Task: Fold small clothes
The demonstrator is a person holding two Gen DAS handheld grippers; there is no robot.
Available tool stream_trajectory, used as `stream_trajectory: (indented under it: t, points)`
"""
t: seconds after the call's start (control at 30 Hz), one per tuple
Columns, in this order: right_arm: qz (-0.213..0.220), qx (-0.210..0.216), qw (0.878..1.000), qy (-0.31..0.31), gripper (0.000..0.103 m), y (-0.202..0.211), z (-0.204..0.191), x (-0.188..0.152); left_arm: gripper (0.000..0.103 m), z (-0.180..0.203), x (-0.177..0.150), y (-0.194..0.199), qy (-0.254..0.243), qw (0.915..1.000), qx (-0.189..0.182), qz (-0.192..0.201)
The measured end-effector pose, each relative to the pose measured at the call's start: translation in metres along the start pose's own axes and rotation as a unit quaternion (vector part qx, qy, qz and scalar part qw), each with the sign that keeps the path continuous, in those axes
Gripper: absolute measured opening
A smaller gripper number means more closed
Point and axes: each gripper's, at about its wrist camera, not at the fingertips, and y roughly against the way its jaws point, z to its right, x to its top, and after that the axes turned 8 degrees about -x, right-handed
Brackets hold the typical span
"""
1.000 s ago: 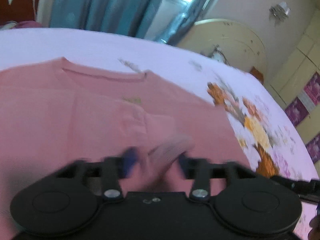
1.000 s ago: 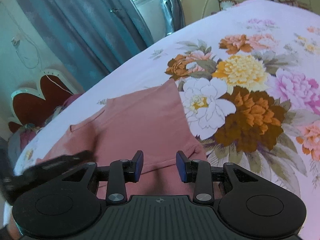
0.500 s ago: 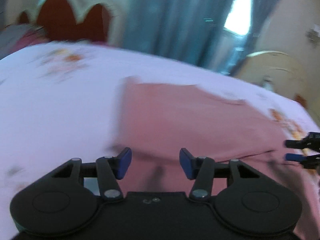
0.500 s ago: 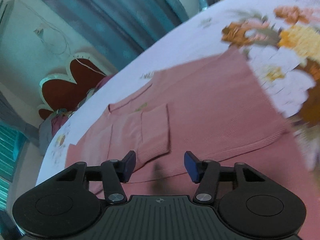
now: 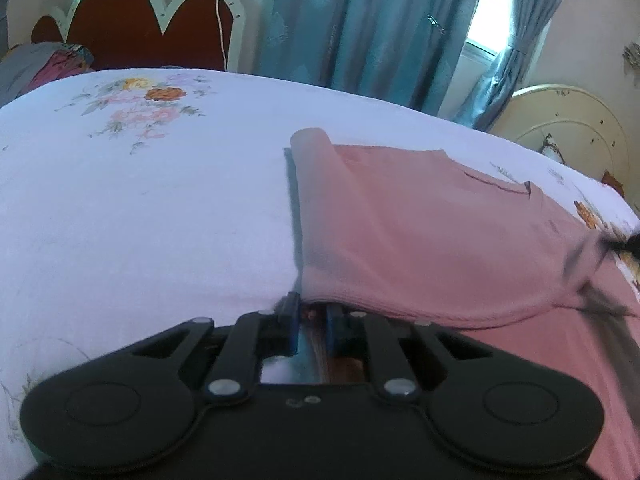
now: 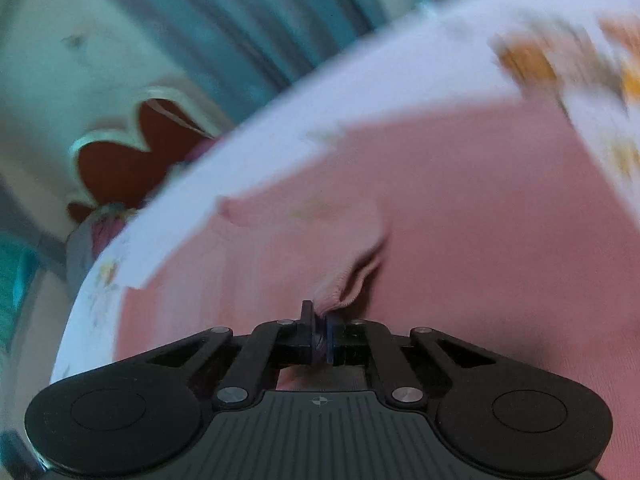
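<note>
Headboard [image 5: 132,28], scalloped, dark red w/ a pale rim, sits far left at the top of the bed, w/ a crumpled grey-and-magenta bundle of cloth [image 5: 44,66] below it. Next along, white bedsheet printed w/ orange and pink flowers [image 5: 140,200] fills the left half of the left wrist view, bare fabric right up to the shirt's edge. Teal patterned curtains [image 5: 360,28] hang behind, bright window strip beside them.

Centre now: left gripper [image 5: 309,326], black w/ blue pads, jaws drawn in narrow and pinching the near left corner of the pink knit shirt [image 5: 420,232]. That edge is lifted off the sheet, a rolled lip standing up at the far end, shadow under it. Shirt lies spread on the bed, right of centre, neckline toward the far side, lower body running out to the bottom right corner.

Over to the right: cream round footboard w/ chipped paint [image 5: 560,120] past the bed edge. A dark blurred tool tip shows at the far right rim, over the shirt; too smeared to say more.

Right wrist view, heavily motion-blurred: right gripper [image 6: 319,338] is clamped tight on a bunched fold of the same pink shirt, fabric puckering up from between the pads, rest of the garment flat on the sheet beyond.
</note>
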Motion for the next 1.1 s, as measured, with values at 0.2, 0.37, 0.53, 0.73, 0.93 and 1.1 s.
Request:
stream_trajectory:
  t: [0.2, 0.37, 0.53, 0.73, 0.93, 1.1]
  points:
    - [0.013, -0.082, 0.995, 0.056, 0.004, 0.009, 0.013, -0.027, 0.011, -0.002, -0.002, -0.001, 0.013, 0.9999, -0.001, 0.007]
    - [-0.005, -0.082, 0.996, 0.017, 0.003, 0.003, 0.038, -0.047, 0.011, -0.004, -0.001, -0.001, 0.002, 1.0000, -0.009, 0.002]
    - [-0.002, -0.079, 0.997, 0.006, 0.004, 0.005, 0.033, -0.041, 0.011, -0.007, 0.001, -0.002, 0.008, 0.9999, -0.012, -0.001]
    - [-0.003, -0.082, 0.997, -0.007, 0.003, 0.008, 0.027, -0.041, 0.011, -0.008, 0.002, -0.003, 0.005, 0.9999, -0.011, -0.003]
    - [-0.020, -0.086, 0.996, -0.012, 0.004, 0.001, 0.038, -0.044, 0.016, -0.007, 0.003, -0.002, -0.014, 0.9997, -0.015, -0.011]
    - [0.029, -0.117, 0.993, 0.011, 0.032, 0.034, 0.033, -0.041, 0.030, -0.004, 0.004, 0.041, -0.008, 0.9993, -0.009, 0.035]
